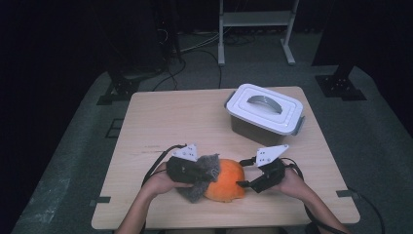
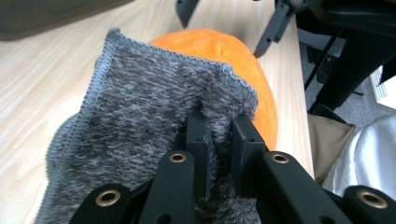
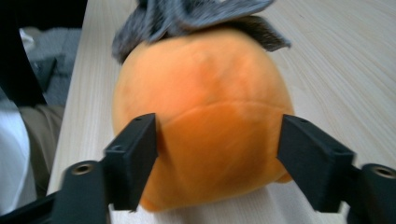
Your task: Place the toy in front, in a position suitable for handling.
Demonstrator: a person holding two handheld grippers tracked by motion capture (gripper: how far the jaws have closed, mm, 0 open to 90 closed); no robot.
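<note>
the grey cloth (image 2: 140,116) lay draped over the left side and top of the orange plush ball (image 1: 225,180), which sat on the wooden table (image 1: 195,122) near its front edge, between the two hands. the left gripper (image 1: 202,171) had its jaws pinched together on a fold of that cloth, the fabric bunched between the pads. the right gripper (image 1: 247,184) stood with its jaws apart, one on either side of the ball's near end, neither pad clearly pressing on it.

as a judgement, the work was wiping or covering the ball with the cloth, and it looked partway through: the cloth reached roughly half of the ball, the right half was bare, and the ball was not firmly steadied.

the cloth was fuzzy, mottled grey fleece with a stitched hem. the ball was soft, short-piled plush, rounded and slightly flattened, with a faint seam across it. farther back on the right stood a grey plastic box (image 1: 263,127) with a white clip-on lid (image 1: 263,107) and a curved handle, closed and well apart from the ball.
</note>
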